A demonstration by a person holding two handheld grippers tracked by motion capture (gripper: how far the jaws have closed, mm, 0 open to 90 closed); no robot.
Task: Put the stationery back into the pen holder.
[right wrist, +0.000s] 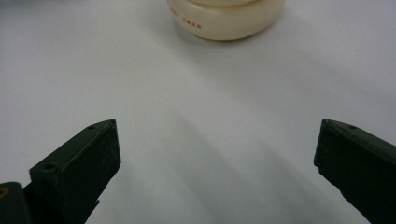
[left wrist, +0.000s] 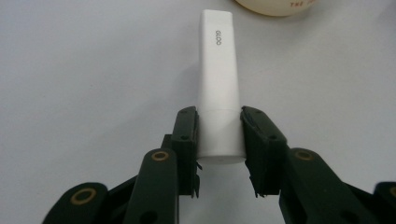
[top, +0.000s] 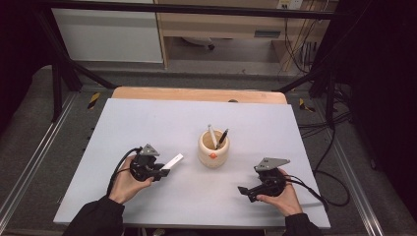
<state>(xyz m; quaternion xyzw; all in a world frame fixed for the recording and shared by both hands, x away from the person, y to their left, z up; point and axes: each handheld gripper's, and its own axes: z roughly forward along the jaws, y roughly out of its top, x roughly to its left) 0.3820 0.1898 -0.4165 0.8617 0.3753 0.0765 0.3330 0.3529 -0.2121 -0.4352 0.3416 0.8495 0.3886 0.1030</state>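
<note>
A cream round holder [top: 214, 148] stands mid-table with a white pen [top: 212, 134] and a black pen [top: 222, 137] upright in it. My left gripper [top: 163, 172] is left of the holder, shut on a white flat stick marked GLOO [left wrist: 218, 84]; the stick [top: 173, 161] juts toward the holder, whose base [left wrist: 275, 6] lies just past its tip. My right gripper [top: 244, 191] rests at the front right, open, with nothing between its jaws; the holder's base [right wrist: 226, 18] lies ahead of it in the right gripper view.
The grey mat [top: 147, 123] covers a wooden table [top: 196, 93]. Black cables [top: 319, 191] trail off the right side. Metal frame rails [top: 29, 162] run along both sides. A shelf unit [top: 221, 29] stands behind the table.
</note>
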